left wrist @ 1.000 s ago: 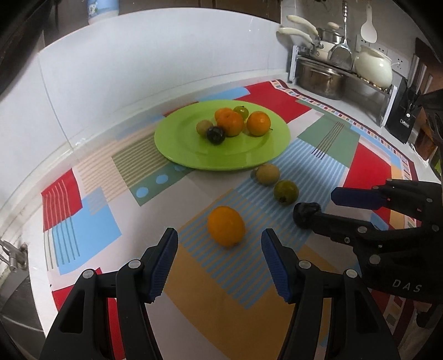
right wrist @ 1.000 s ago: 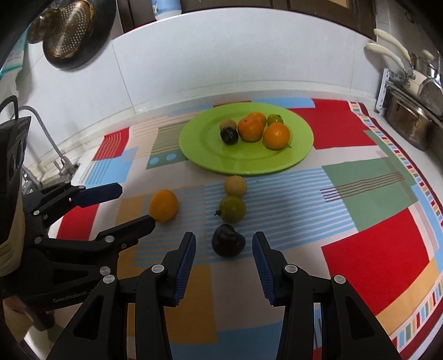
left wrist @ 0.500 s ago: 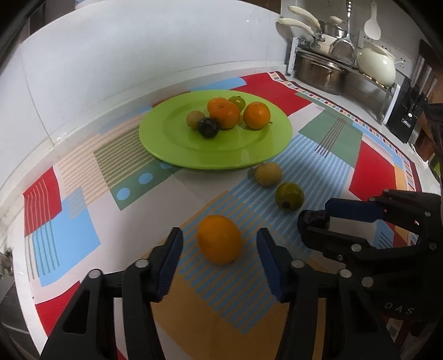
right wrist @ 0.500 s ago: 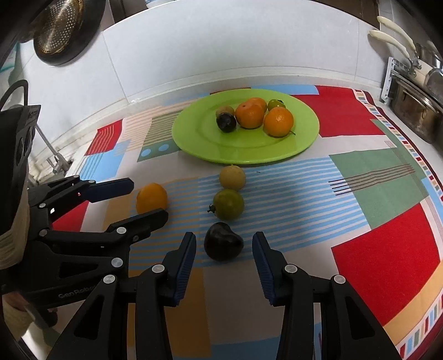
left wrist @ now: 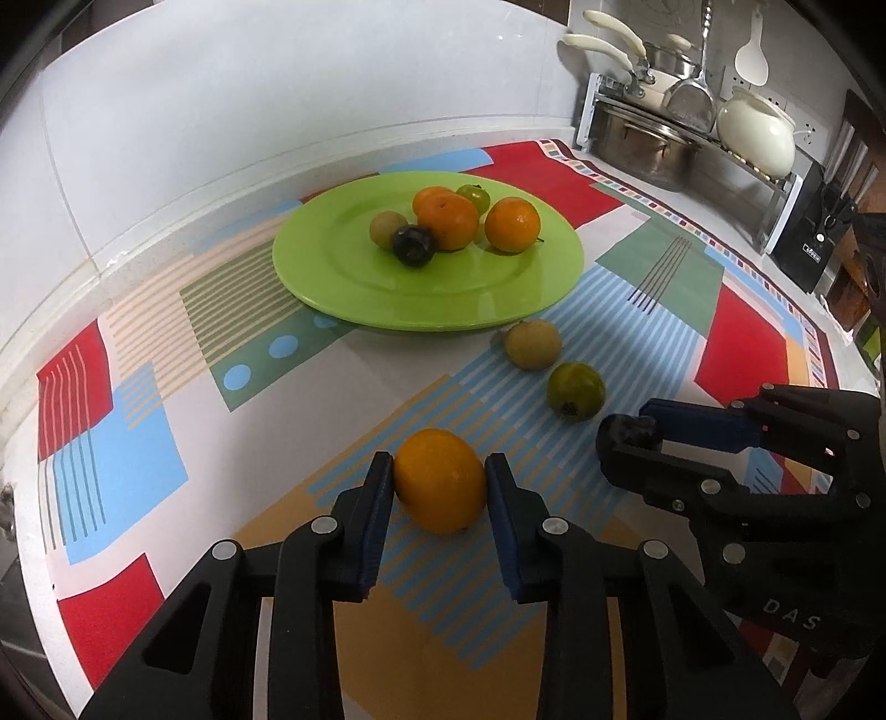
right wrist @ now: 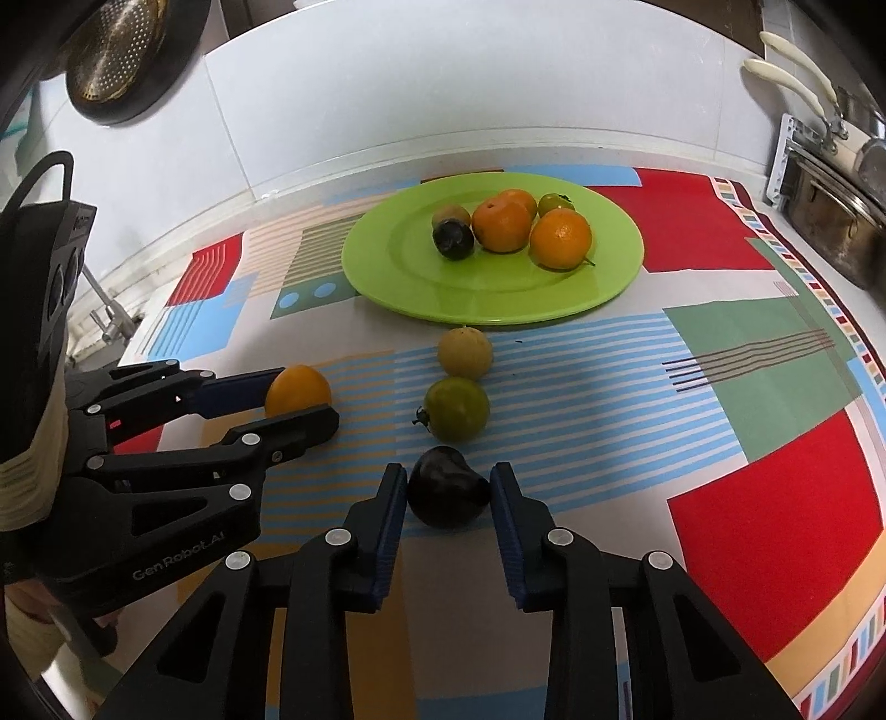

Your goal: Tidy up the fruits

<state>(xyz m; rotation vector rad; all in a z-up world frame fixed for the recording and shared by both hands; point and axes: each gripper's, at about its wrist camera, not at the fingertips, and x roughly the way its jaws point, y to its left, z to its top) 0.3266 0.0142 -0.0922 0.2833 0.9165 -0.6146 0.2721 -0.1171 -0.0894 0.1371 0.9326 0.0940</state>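
My left gripper (left wrist: 440,476) is shut on an orange (left wrist: 440,481) that rests on the patterned cloth; it also shows in the right wrist view (right wrist: 297,389). My right gripper (right wrist: 448,490) is shut on a dark purple fruit (right wrist: 447,494), seen from the left wrist view (left wrist: 628,431). A green fruit (right wrist: 457,408) and a yellowish fruit (right wrist: 464,352) lie in a row just ahead. The green plate (right wrist: 421,293) beyond holds several fruits: two oranges, a dark one, a green one, a brownish one.
The white backsplash wall (left wrist: 249,94) runs behind the plate. A rack with steel pots (left wrist: 642,138) and a white kettle (left wrist: 756,130) stands at the far right. A colander (right wrist: 119,50) hangs at upper left, and a tap (right wrist: 111,327) sits at the cloth's left edge.
Both grippers moved forward and closed: the left jaws came in on the orange, the right jaws on the dark purple fruit. The fruits stay on the cloth.
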